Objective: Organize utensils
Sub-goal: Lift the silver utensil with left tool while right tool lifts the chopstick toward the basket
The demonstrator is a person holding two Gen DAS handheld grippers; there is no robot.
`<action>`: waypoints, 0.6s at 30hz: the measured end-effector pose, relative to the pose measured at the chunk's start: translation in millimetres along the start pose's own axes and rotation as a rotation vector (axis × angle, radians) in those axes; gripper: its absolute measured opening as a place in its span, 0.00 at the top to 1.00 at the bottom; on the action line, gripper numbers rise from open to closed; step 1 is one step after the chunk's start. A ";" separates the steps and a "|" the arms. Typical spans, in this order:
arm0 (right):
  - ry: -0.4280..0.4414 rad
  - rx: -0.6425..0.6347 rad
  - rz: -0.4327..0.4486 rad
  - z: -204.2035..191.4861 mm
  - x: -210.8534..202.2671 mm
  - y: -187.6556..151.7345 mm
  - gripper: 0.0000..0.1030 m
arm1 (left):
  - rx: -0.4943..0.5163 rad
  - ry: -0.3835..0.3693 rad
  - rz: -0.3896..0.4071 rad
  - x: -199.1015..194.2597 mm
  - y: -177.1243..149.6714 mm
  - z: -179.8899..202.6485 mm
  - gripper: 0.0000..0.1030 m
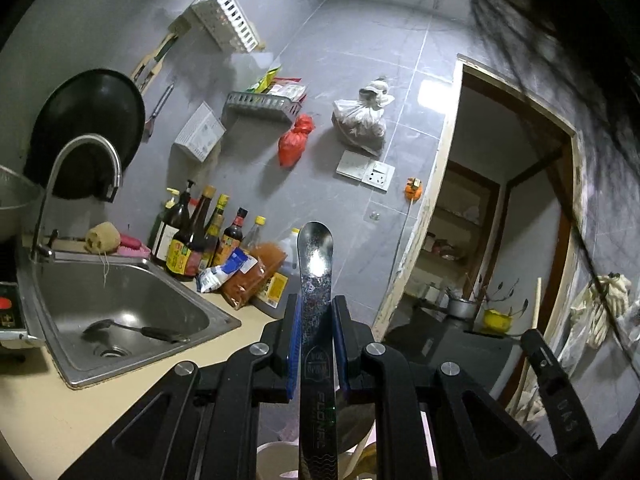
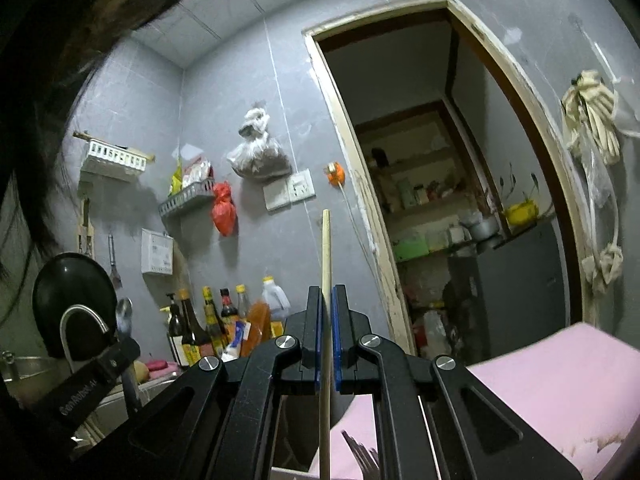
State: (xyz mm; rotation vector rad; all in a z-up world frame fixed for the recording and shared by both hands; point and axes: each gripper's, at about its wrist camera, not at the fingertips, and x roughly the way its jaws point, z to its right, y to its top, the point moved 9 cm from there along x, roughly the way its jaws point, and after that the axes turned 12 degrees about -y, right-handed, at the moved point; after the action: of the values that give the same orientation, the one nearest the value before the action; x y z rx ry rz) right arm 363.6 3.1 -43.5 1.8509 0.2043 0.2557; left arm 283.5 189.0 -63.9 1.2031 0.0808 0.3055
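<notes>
A: Nearest first. Left gripper (image 1: 316, 344): its blue pads pinch a metal spoon (image 1: 314, 280) by the handle, bowl end pointing away from the hand, probably so the shaft cannot swing.

B: And the right gripper (image 2: 328, 340)?

A: Pressed nearly together on a pale wooden stick (image 2: 326, 280), most likely a chopstick. It runs straight up through the narrow gap and out below. A thin rod needs almost full closure, hence the tight jaws.

B: What lies under the two tools?

A: In the right wrist view, a pink surface (image 2: 560, 380) with fork tines (image 2: 360, 454) at its near edge; whether that is the sorting place, I cannot tell. In the left wrist view something pale and rounded sits below the spoon, too hidden to name.

B: Middle distance?

A: A steel sink (image 1: 132, 344), set into the cream counter (image 1: 48, 420). A black-handled ladle (image 1: 132, 330) lies in the basin near the drain, untouched; I judge it is still to be sorted. The curved tap (image 1: 80, 160) stands behind.

B: Further back?

A: Sauce bottles (image 1: 192, 240) crowd the counter against the grey tiled wall. A black wok (image 1: 88, 128) hangs there, with a white rack (image 1: 226, 20) and a grey rack (image 1: 260, 106) above, keeping the counter free. Farthest, a doorway (image 2: 440, 160) opens onto shelves.
</notes>
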 end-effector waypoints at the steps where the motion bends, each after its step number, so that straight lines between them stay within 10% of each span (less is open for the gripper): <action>1: -0.002 0.006 -0.013 2.2 1.6 -2.2 0.96 | 0.012 0.000 0.001 0.2 0.6 1.8 0.86; 18: 0.022 -0.046 -0.118 2.5 11.4 -17.5 0.96 | 0.163 -0.003 -0.056 2.5 -9.8 20.7 0.86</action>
State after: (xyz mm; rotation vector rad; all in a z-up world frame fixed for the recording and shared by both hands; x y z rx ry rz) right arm 375.1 8.9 -60.2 1.7841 0.3194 0.1975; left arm 292.4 167.8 -65.2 1.3601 0.1391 0.2515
